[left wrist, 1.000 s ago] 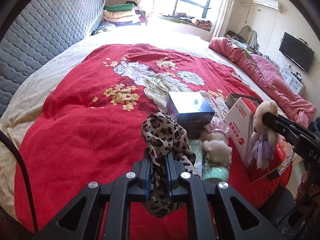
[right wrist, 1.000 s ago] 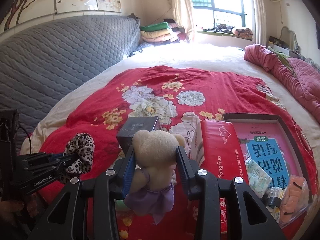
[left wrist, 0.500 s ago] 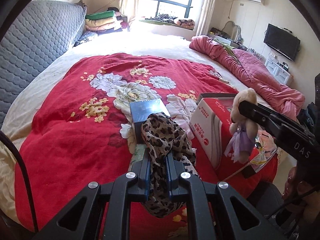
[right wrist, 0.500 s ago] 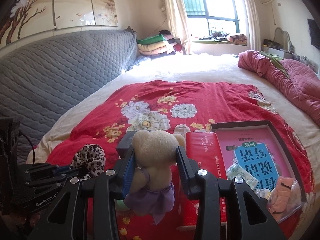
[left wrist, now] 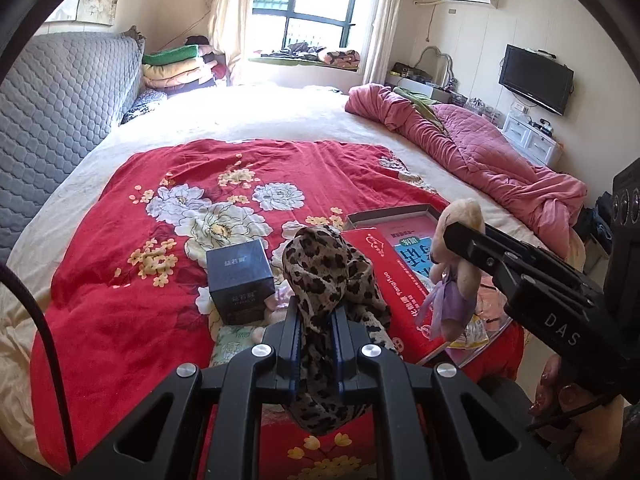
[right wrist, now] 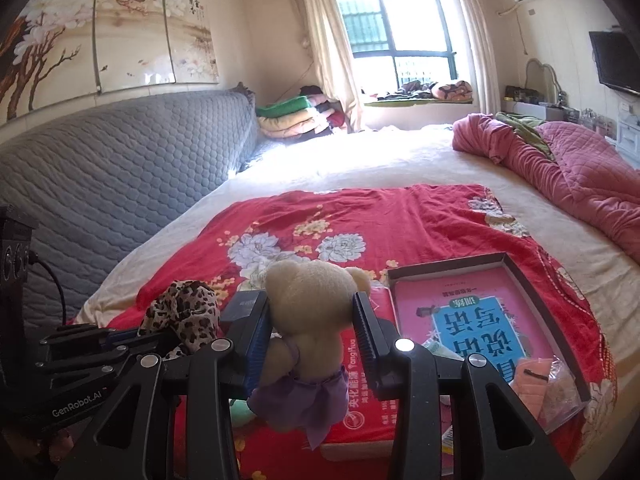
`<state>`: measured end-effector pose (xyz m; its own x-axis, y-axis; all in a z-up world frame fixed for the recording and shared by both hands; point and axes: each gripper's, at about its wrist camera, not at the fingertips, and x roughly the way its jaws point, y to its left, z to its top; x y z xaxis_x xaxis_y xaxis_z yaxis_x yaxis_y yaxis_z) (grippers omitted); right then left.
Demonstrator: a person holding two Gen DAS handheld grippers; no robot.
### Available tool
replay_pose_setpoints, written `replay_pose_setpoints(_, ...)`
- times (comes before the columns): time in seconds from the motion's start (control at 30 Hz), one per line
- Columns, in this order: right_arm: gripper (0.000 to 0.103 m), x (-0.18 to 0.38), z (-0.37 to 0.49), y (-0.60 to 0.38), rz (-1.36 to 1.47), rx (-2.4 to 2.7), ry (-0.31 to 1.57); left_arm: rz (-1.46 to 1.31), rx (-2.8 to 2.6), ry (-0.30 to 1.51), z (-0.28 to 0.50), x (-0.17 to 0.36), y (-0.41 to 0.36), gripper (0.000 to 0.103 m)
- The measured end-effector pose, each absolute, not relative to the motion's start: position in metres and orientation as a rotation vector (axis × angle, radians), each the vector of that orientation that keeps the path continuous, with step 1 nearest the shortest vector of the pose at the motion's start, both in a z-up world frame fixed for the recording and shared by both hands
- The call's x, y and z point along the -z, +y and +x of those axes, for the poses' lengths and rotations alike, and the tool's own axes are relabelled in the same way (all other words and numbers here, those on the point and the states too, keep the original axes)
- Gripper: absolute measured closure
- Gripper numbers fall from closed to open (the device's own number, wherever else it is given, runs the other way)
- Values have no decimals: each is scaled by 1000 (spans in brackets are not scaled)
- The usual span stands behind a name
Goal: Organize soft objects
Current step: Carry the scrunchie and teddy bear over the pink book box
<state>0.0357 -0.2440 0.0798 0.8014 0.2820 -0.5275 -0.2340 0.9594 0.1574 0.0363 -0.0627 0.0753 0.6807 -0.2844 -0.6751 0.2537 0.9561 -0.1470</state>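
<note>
Above the near edge of the red floral bedspread (left wrist: 120, 280), two soft objects are held clear of the bed. A leopard-print scarf (left wrist: 328, 276) is clenched between the left tongs (left wrist: 316, 340), its loose end hanging below them. A cream teddy bear in a purple dress (right wrist: 312, 328) is grasped by the right tongs (right wrist: 312, 336) around its body. On the bedspread below, a dark blue box (left wrist: 240, 280) stands near left, and a red tissue pack (right wrist: 360, 392) lies just beside a shallow open box (right wrist: 532, 300) holding a pink book and small packets. A few small soft items are partly seen beneath the scarf. Neither held object has yet been set down anywhere, so the sorting is judged to be at an early-to-middle stage, with placing left to do.
</note>
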Motion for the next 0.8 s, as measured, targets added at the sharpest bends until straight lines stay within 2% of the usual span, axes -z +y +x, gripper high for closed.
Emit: replay_pose_setpoints(0.8, 62, -87, 24, -332, 210, -112, 540, 54, 425, 769, 47, -89, -149, 90)
